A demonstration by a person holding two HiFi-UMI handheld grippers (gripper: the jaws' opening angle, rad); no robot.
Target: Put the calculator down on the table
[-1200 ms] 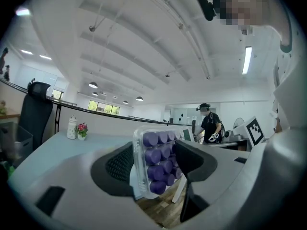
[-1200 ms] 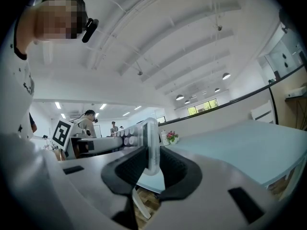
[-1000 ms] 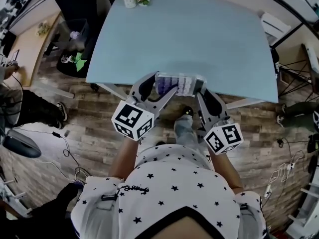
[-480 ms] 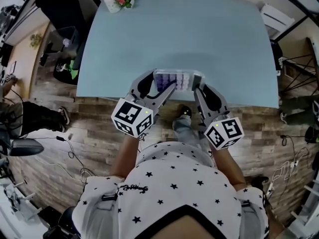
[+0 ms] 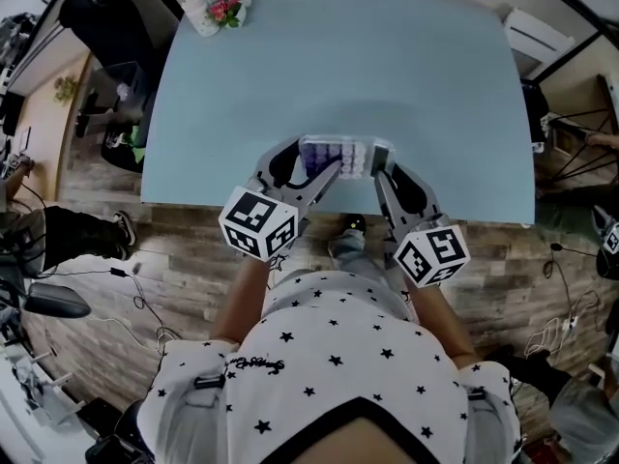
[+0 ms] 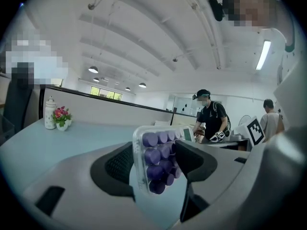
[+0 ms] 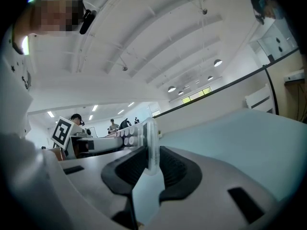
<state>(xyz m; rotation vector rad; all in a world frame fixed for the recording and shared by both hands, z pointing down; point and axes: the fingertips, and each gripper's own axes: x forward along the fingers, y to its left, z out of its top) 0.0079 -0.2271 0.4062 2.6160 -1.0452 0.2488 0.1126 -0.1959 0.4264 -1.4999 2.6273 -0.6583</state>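
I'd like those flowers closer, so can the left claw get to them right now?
Probably not. The left claw is clamped on the calculator near the table's front edge, and the flowers sit at the far left corner, well across the table.

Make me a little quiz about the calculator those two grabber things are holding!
1. True or false: only the left gripper grips the clear-cased calculator with purple buttons; the right gripper is empty.
2. What stands at the far left corner of the light blue table? A) pink flowers in a small white pot B) a laptop C) a red ball
3. What colour are the buttons at the calculator's left-gripper end?
Key: 1 false; 2 A; 3 purple.
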